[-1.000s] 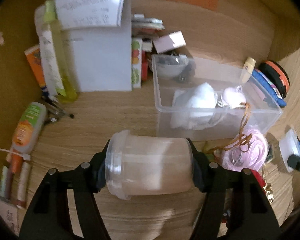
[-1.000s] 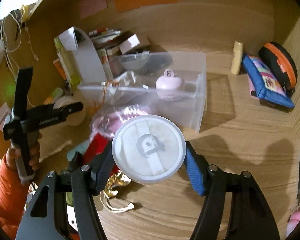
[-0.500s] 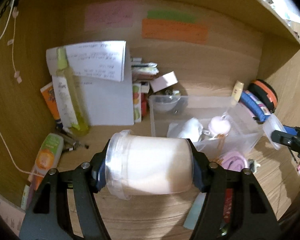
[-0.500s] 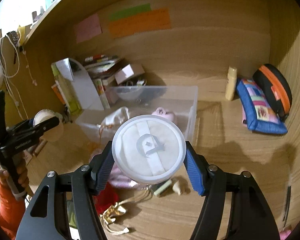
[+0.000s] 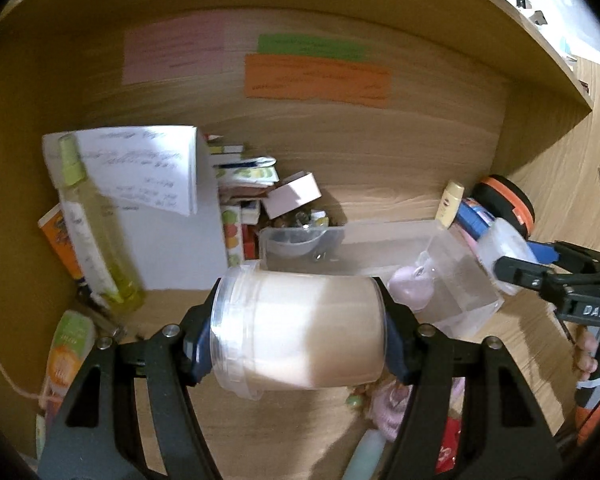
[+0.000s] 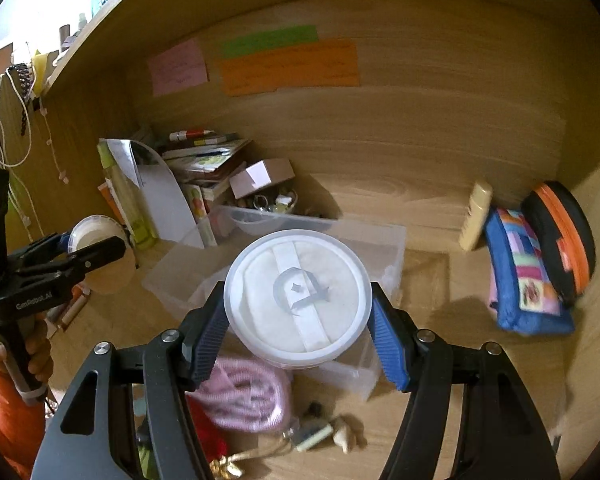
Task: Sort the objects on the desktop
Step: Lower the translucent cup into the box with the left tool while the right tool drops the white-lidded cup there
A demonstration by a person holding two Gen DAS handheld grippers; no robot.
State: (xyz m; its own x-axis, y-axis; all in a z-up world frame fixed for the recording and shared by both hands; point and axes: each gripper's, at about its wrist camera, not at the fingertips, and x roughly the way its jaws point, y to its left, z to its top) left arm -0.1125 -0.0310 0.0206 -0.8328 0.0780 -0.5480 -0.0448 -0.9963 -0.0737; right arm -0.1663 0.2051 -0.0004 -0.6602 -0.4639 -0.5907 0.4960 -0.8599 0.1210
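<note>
My left gripper (image 5: 298, 330) is shut on a clear round jar (image 5: 300, 326) of beige powder, held sideways above the desk; it also shows in the right wrist view (image 6: 96, 254). My right gripper (image 6: 298, 320) is shut on the jar's round white lid (image 6: 298, 294) with a puff inside, held above a clear plastic bin (image 6: 392, 240). The bin (image 5: 476, 296) holds a pink round object (image 5: 410, 290) and a small bowl (image 5: 294, 242). The lid shows in the left wrist view (image 5: 504, 256) at the right.
A white file holder (image 5: 172, 216), a green spray bottle (image 5: 96, 236), books and a small pink box (image 5: 294, 194) stand at the back left. A blue pouch (image 6: 524, 272) and orange-black case (image 6: 560, 236) lie right. A pink coiled cord (image 6: 244, 396) and small trinkets lie in front.
Both grippers have risen and tilted up with the jar and the lid; more of the back wall and its notes shows, and the bin sits lower and farther.
</note>
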